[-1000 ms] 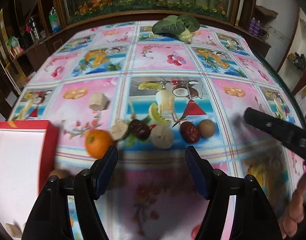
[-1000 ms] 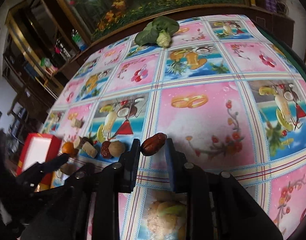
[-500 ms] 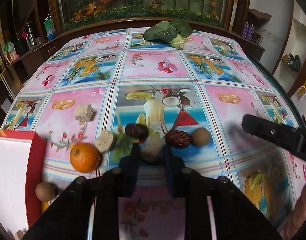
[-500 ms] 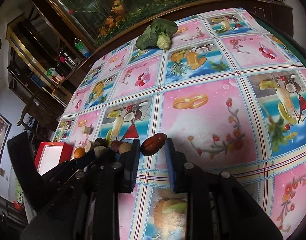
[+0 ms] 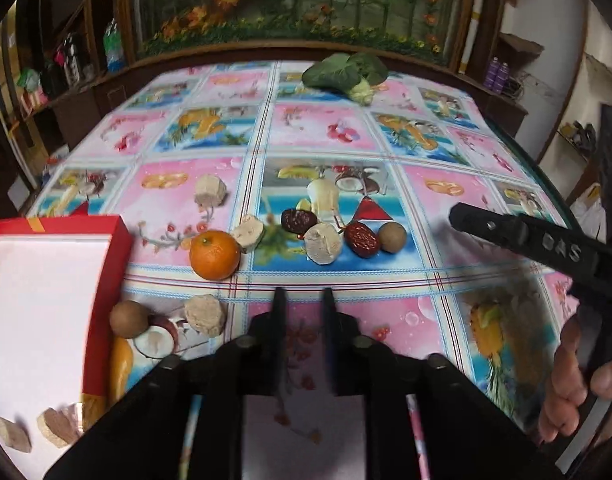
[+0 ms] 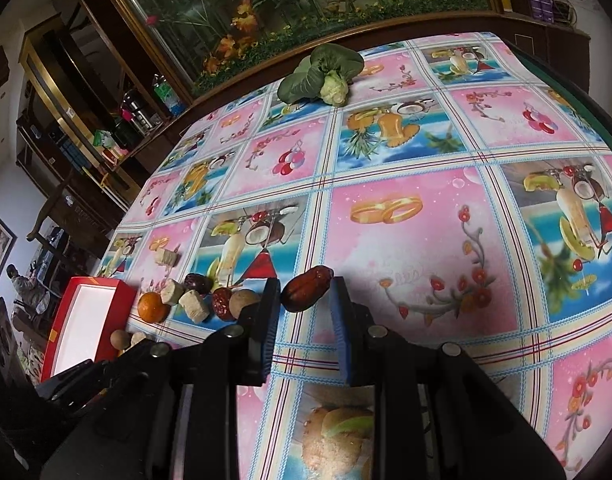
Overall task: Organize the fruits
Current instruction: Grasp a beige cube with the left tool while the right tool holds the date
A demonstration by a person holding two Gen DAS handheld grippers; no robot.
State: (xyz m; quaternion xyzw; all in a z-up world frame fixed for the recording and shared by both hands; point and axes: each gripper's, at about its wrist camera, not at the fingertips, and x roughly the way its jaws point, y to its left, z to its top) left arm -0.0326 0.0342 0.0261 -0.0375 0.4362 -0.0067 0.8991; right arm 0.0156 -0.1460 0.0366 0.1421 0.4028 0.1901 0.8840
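Fruits lie in a loose row on the tabletop, which is covered by a glossy pink and blue cloth printed with fruit pictures. In the left wrist view a round orange tangerine sits near the red cardboard box with a white inside. Beside it, toward the right, come a pale cut chunk, a dark red wrinkled date, a second pale chunk, another red date and a round brown longan. One more pale chunk lies apart, farther back. A second brown longan and a pale chunk rest just beside the box wall. A green leafy cabbage lies at the far edge. The left tongs are empty, only a narrow gap between the fingers, and their jaws are opening short of the row. The right tongs' black arm reaches in from the right, with a person's hand on the grip.

In the right wrist view the right tongs are clamped on a reddish-brown date, held above the tabletop. The row of fruits and the red box lie to the left, well apart.
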